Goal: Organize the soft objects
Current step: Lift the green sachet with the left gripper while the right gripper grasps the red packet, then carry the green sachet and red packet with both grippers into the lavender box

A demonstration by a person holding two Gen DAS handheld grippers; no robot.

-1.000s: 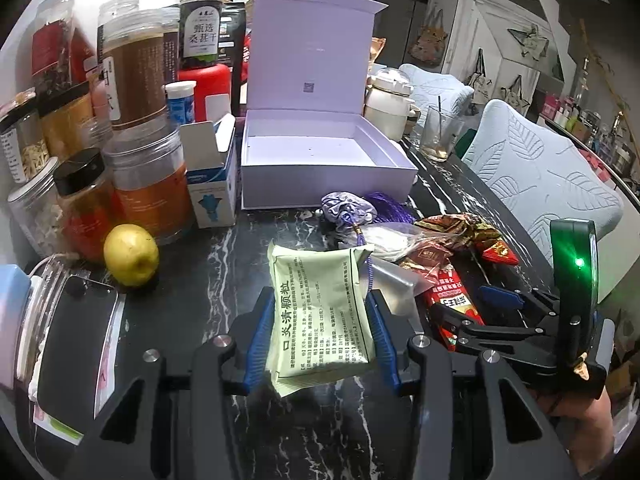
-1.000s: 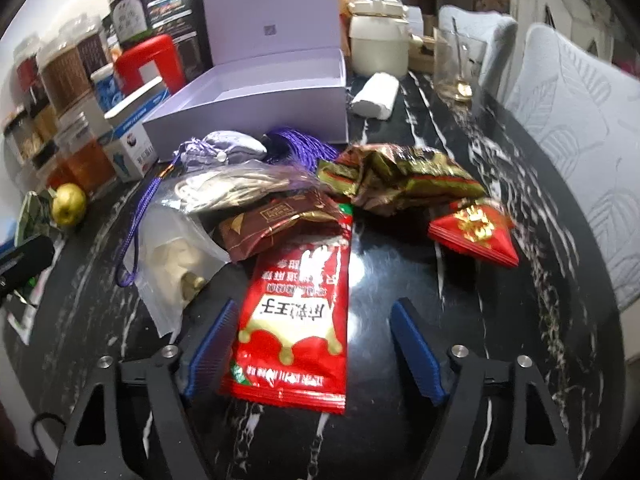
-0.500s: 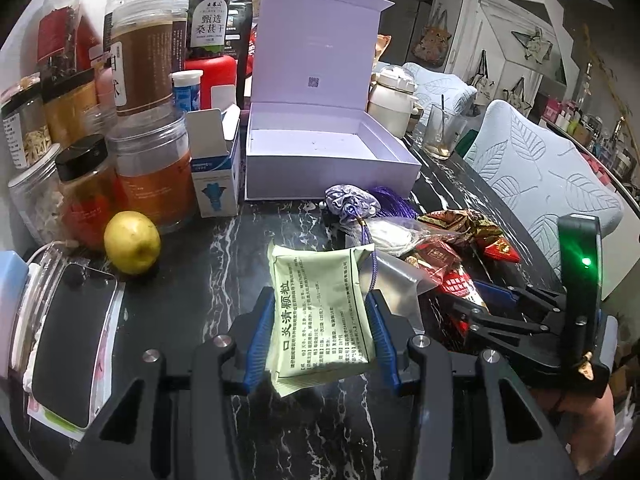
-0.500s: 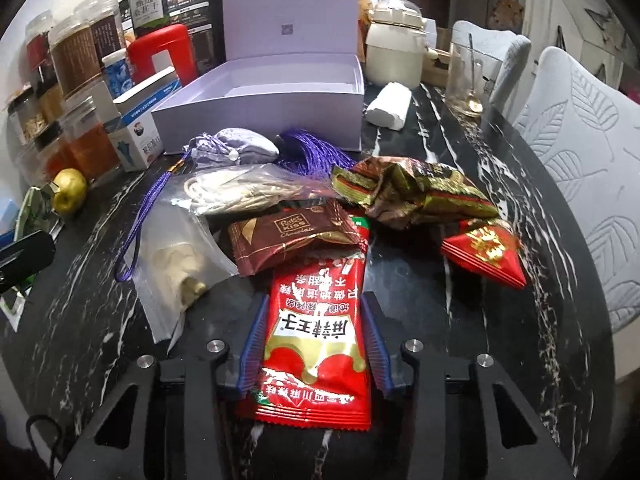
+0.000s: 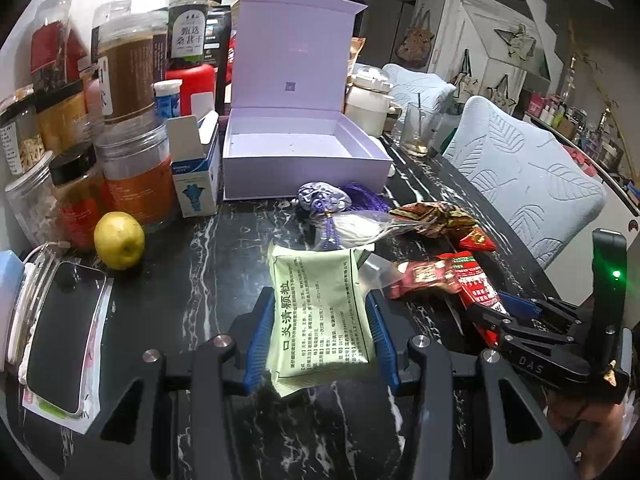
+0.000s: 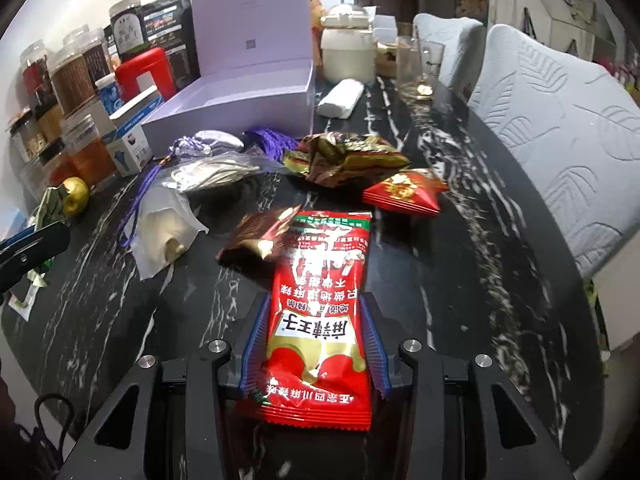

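My left gripper (image 5: 318, 332) is shut on a pale green sachet (image 5: 320, 312) with black print, held a little above the dark marble table (image 5: 192, 280). My right gripper (image 6: 312, 344) is shut on a long red snack packet (image 6: 320, 320), its blue pads pressing both long edges. The same red packet (image 5: 476, 288) and right gripper (image 5: 516, 316) show at the right of the left wrist view. An open lilac box (image 5: 296, 160) stands behind, its inside bare. Loose soft items lie between: a brown wrapper (image 6: 260, 236), a clear bag (image 6: 168, 228), a lilac pouch (image 6: 212, 144) with purple tassel, a crumpled foil packet (image 6: 348, 156), a small red packet (image 6: 404, 192).
Jars and tins (image 5: 120, 92) crowd the left edge beside a small blue-white carton (image 5: 196, 176), a yellow apple (image 5: 119, 240) and a phone (image 5: 60, 340). A white pot (image 6: 348, 56), folded white cloth (image 6: 340, 98) and glass (image 6: 420, 68) stand behind the box. Padded chairs (image 6: 560, 128) line the right side.
My right gripper's jaws closed onto the red snack packet and drew it back and slightly up from the pile. The left gripper kept its hold on the green sachet, hardly moving.
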